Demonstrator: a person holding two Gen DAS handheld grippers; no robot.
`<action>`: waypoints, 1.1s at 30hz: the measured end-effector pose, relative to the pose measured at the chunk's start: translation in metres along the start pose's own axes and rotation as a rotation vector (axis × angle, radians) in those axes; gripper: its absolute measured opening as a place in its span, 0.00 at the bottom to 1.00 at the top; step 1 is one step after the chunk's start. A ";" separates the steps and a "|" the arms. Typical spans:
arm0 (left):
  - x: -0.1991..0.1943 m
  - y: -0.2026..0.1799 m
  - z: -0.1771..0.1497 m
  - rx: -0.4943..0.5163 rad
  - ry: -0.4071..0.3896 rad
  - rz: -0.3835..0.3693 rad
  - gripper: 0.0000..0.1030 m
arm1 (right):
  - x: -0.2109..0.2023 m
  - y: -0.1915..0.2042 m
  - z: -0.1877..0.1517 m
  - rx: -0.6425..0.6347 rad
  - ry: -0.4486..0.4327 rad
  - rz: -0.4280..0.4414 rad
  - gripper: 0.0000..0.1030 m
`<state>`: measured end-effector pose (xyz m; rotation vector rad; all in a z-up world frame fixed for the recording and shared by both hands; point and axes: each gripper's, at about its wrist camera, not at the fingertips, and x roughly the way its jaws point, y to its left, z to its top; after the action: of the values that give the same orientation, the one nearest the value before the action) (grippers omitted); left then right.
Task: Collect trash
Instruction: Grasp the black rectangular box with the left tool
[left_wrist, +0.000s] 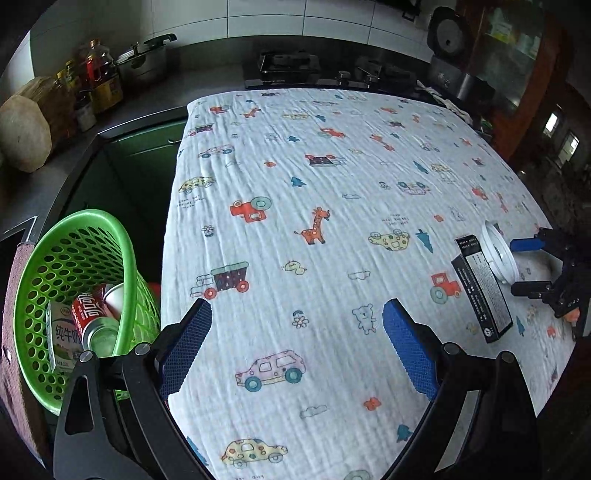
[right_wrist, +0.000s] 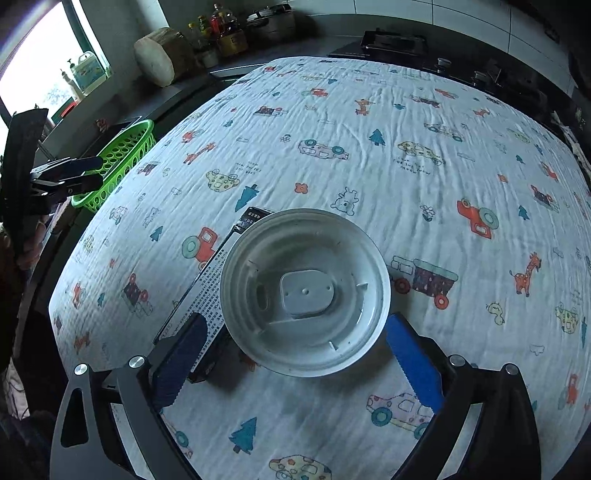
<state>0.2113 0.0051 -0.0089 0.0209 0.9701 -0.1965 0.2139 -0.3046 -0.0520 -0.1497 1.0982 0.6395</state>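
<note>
Left gripper (left_wrist: 297, 343) spread wide over bare cloth (left_wrist: 332, 184), nothing between pads, right gripper (right_wrist: 295, 365) gaping around white lid (right_wrist: 306, 291), pads not pressing it, black box (right_wrist: 207, 306) touching lid at 9 o'clock, green basket (left_wrist: 44, 266) with can (left_wrist: 88, 310) and carton (left_wrist: 64, 336) at cloth's 9 o'clock

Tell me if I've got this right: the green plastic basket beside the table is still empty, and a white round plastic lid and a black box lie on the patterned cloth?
Not quite. The green plastic basket is not empty: the left wrist view shows a red can and a milk carton inside. The white round plastic lid and black box do lie on the patterned cloth.
</note>
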 end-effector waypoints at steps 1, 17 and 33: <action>0.001 -0.001 0.001 0.000 0.002 0.001 0.90 | 0.001 -0.001 0.000 -0.006 0.004 0.001 0.92; 0.018 -0.026 0.003 0.032 0.038 -0.034 0.90 | 0.018 -0.002 0.011 -0.102 0.040 -0.004 0.92; 0.026 -0.080 0.002 0.066 0.069 -0.143 0.91 | -0.002 -0.011 -0.010 -0.061 0.016 -0.063 0.88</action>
<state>0.2133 -0.0782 -0.0239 0.0185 1.0341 -0.3612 0.2120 -0.3184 -0.0570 -0.2414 1.0859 0.6164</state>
